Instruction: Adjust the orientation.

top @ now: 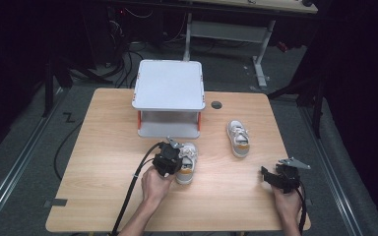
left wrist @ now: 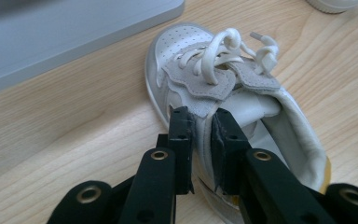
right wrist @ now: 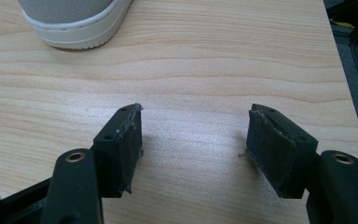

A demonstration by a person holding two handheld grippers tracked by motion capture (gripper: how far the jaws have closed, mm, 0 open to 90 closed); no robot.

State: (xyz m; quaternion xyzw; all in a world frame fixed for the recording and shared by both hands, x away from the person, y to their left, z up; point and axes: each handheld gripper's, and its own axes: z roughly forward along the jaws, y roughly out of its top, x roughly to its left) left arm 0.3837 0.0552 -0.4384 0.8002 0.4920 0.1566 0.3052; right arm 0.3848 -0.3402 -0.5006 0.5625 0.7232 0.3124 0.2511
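Two small white shoes lie on the wooden table (top: 103,147). The near shoe (top: 187,167) sits in front of the grey shelf; my left gripper (top: 170,156) is shut on its side wall. In the left gripper view the shoe (left wrist: 223,88) shows white laces and a grey tongue, and the gripper (left wrist: 204,122) pinches the wall beside the opening. The second shoe (top: 238,138) rests further right, toe away from me. My right gripper (top: 267,176) hovers open near the table's right front edge, nothing between its fingertips (right wrist: 195,122). That shoe's heel (right wrist: 74,18) shows ahead of it.
A grey two-level shelf (top: 168,96) with orange posts stands at the table's back middle. A round cable hole (top: 216,104) sits to its right. The table's right edge (right wrist: 340,70) runs close to the right gripper. Cables trail off the front.
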